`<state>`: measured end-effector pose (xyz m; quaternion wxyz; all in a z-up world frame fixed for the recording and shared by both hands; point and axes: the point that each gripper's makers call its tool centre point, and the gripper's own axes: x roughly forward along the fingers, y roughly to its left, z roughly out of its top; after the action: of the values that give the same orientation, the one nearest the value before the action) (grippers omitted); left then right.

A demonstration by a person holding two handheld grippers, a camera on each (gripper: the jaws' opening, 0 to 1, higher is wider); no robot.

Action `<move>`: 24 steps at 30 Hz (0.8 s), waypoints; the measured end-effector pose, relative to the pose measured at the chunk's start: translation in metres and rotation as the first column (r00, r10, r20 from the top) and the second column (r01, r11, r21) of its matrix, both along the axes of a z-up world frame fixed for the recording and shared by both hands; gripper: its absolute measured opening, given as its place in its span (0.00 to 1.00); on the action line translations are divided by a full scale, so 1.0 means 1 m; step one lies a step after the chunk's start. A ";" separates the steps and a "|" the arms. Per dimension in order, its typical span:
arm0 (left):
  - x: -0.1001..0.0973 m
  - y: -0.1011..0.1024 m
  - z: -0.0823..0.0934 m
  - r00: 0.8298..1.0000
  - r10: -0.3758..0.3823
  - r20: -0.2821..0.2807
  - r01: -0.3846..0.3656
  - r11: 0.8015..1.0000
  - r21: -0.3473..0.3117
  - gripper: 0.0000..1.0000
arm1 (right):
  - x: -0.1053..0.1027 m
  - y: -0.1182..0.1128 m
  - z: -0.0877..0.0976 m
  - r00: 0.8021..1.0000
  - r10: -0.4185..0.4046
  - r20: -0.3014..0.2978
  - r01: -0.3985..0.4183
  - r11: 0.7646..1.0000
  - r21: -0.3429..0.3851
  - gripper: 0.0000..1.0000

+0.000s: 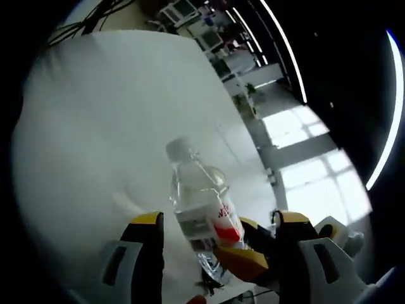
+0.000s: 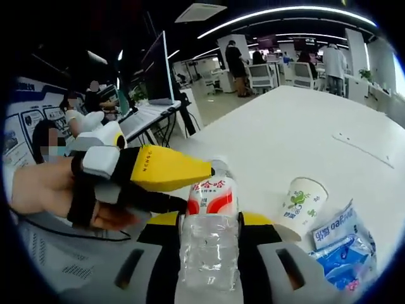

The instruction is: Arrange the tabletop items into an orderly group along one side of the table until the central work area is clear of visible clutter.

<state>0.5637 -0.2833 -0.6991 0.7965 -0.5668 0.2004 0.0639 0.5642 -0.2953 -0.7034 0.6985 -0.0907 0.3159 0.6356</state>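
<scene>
- Right gripper [image 2: 210,229] clamps the clear water bottle [image 2: 209,237] above the white tabletop [image 2: 297,126].
- Left gripper [image 1: 218,223] hangs open around the bottle.
- Paper cup [image 2: 300,204] and blue packet [image 2: 342,244] lie near the tabletop's edge.

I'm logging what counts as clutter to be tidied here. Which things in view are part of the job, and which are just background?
Part of the job:
- water bottle, between both grippers' jaws
- paper cup
- blue snack packet
- white table

Just background:
- monitor
- office chairs
- people standing at the far end
</scene>
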 end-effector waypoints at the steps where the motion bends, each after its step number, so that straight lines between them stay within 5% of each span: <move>1: 0.000 0.000 0.000 1.000 0.003 0.002 -0.003 1.000 -0.003 0.67 | -0.002 -0.001 0.002 1.000 0.001 0.001 -0.001 1.000 0.005 0.30; 9: 0.004 -0.009 0.003 1.000 -0.006 0.030 0.007 1.000 -0.024 0.66 | -0.007 -0.006 0.018 1.000 0.005 0.028 -0.006 0.999 0.037 0.29; 13: 0.001 -0.001 -0.001 0.999 0.024 0.024 -0.024 1.000 0.014 0.42 | 0.000 -0.007 0.023 1.000 -0.024 -0.006 0.024 0.998 0.056 0.29; 14: 0.005 0.002 0.008 0.995 0.039 0.093 -0.039 0.999 -0.012 0.42 | -0.001 -0.007 0.026 1.000 -0.026 -0.009 0.027 0.998 0.064 0.29; 15: 0.003 0.003 0.005 0.996 0.065 0.061 -0.062 0.997 -0.050 0.40 | 0.001 -0.007 0.027 0.999 -0.031 0.006 0.031 0.997 0.068 0.29; 24: 0.007 0.005 0.024 0.992 0.030 0.120 -0.035 0.999 0.038 0.35 | 0.000 -0.008 0.038 0.997 -0.022 0.069 0.015 0.995 0.100 0.31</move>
<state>0.5705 -0.2787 -0.6746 0.8171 -0.5569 0.1418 0.0467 0.5644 -0.3030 -0.6651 0.7186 -0.0751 0.2601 0.6406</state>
